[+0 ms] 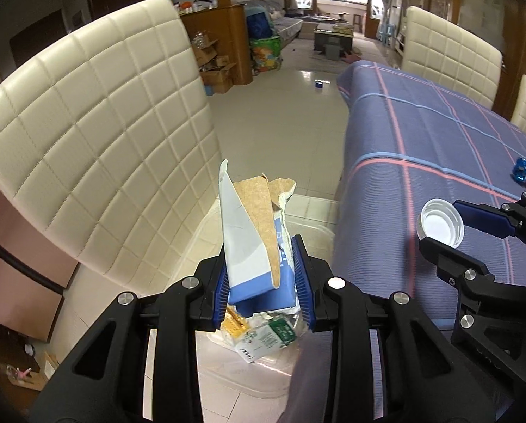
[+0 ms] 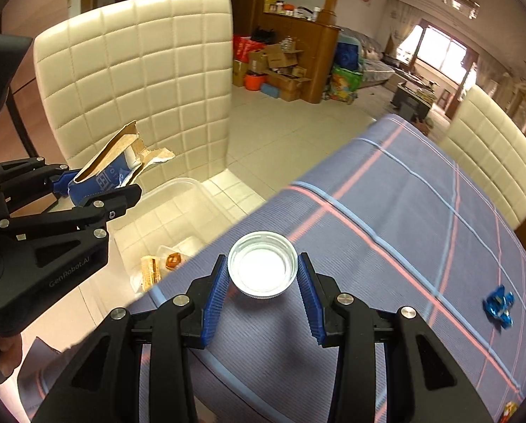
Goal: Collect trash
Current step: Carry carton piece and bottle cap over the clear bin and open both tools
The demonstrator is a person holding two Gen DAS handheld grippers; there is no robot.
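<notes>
A clear plastic bin [image 1: 298, 225] sits on the cream chair seat left of the plaid-clothed tabletop [image 2: 386, 211], holding wrappers. The left tool [image 1: 263, 278], clamped on a torn blue-and-white cardboard carton [image 1: 252, 243] standing upright, hangs directly above it. The right tool [image 2: 261, 282], clamped on a white plastic bottle cap [image 2: 261, 268], hangs over the tabletop's edge, right of the bin.

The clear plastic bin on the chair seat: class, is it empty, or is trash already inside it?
Not empty. The clear bin already holds wrappers; the right wrist view shows packets on its floor.
</notes>
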